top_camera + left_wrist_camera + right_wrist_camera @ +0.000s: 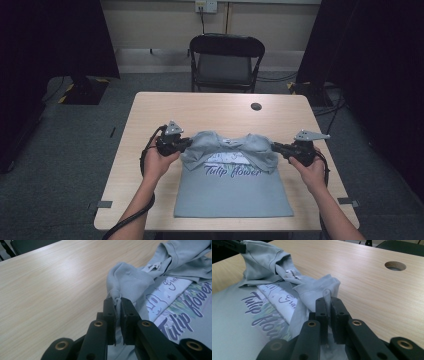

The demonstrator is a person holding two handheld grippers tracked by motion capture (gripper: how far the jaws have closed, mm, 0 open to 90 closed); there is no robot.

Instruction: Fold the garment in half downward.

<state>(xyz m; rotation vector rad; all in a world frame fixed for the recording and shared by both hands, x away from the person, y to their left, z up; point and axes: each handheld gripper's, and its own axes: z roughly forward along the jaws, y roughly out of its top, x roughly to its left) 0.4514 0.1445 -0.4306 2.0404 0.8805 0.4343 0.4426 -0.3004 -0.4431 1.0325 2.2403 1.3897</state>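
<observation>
T-shirt (pixel 232 185): grey, lying mid-counter (pixel 150 120), far part folded over | left hand-held gripper (pixel 184 143): clamped on its left fold | right hand-held gripper (pixel 278 147): clamped on its right fold

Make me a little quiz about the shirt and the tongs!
1. True or false: both tongs are pinching the T-shirt.
2. Which words are printed on the T-shirt? A) Tulip flower B) Rose garden C) Sunny day
3. What stands behind the table?

Key:
1. True. The left tongs and the right tongs each clamp grey cloth of the T-shirt.
2. A.
3. A black folding chair behind the wooden table.
</observation>
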